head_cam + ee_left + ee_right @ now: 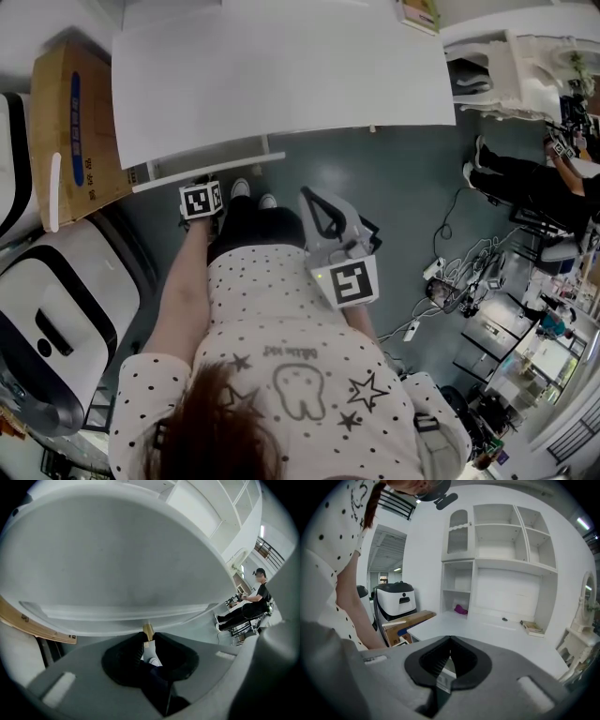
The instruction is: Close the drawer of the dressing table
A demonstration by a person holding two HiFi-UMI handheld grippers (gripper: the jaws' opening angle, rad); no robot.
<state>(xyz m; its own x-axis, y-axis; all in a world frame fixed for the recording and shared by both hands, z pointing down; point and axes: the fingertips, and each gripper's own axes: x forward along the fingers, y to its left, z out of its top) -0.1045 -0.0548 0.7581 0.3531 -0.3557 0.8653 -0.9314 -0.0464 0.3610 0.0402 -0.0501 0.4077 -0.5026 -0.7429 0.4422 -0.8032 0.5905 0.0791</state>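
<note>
Drawer [211, 171] stands partly out of dressing table [281, 75]; my left gripper [148, 637] pinches its knob [148, 630]; right gripper [449, 642] closed, empty; push-in left to do.

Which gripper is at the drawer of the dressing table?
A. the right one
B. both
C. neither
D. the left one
D: the left gripper has its fingers closed on the small brass knob of the slightly open drawer, while the right gripper is held back from the dressing table, fingers together and empty.

tongs [147, 638] [450, 638] 2 | dressing table [281, 75] 1 | drawer [244, 161] 1 | cardboard box [70, 131] 1 | seated person [525, 178] 1
</note>
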